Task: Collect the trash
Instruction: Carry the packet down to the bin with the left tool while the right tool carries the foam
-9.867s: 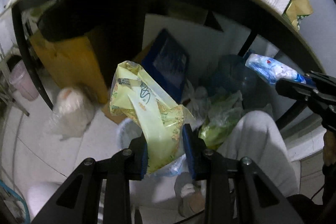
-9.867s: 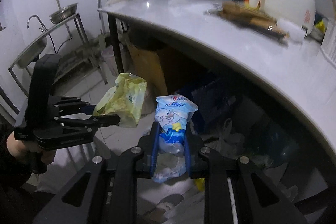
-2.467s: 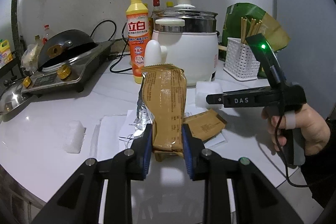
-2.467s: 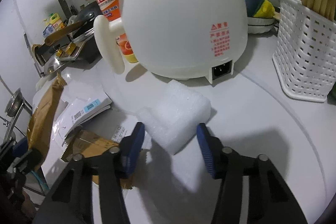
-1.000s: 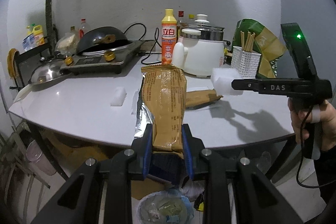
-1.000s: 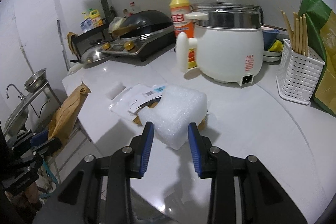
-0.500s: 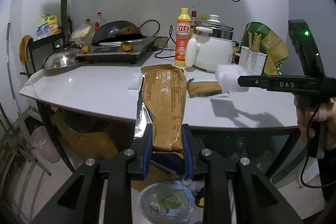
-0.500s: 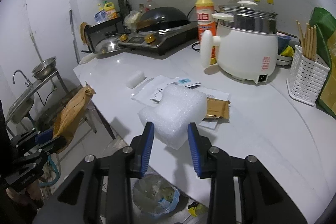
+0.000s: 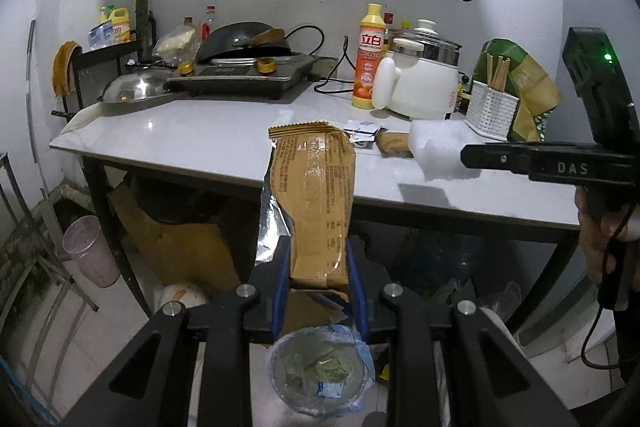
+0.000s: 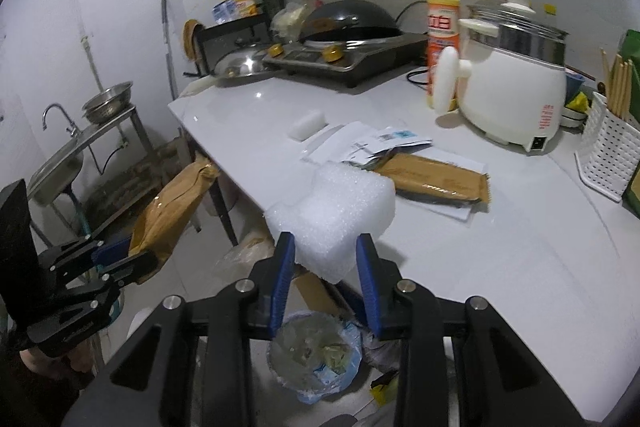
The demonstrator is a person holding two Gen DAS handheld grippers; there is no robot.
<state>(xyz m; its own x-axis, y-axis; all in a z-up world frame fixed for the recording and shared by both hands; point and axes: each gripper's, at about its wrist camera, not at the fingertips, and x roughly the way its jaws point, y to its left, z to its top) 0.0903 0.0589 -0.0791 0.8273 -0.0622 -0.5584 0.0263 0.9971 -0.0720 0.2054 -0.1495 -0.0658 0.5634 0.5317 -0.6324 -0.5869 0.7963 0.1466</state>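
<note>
My left gripper (image 9: 318, 267) is shut on a tall brown foil wrapper (image 9: 316, 203) that stands upright between its blue pads; the same brown wrapper (image 10: 172, 211) shows at the left of the right wrist view. My right gripper (image 10: 325, 267) is shut on a white foam block (image 10: 332, 215), and that foam block (image 9: 438, 155) also shows at the right of the left wrist view. Both are held out past the table's front edge. On the floor below sits a trash bin (image 9: 320, 371) lined with a blue bag; the bin (image 10: 316, 355) holds green and clear rubbish.
On the white table (image 10: 520, 251) lie a second brown wrapper (image 10: 432, 179), papers (image 10: 372, 143) and a small foam piece (image 10: 308, 123). A rice cooker (image 10: 516, 99), detergent bottle (image 10: 440, 27), chopstick basket (image 10: 608, 151) and stove with wok (image 10: 348, 55) stand behind. Cardboard (image 9: 180, 239) sits under the table.
Both grippers have drawn back from the table and sunk a little with their loads. The table's front edge, its underside and the bin on the floor now show more fully.
</note>
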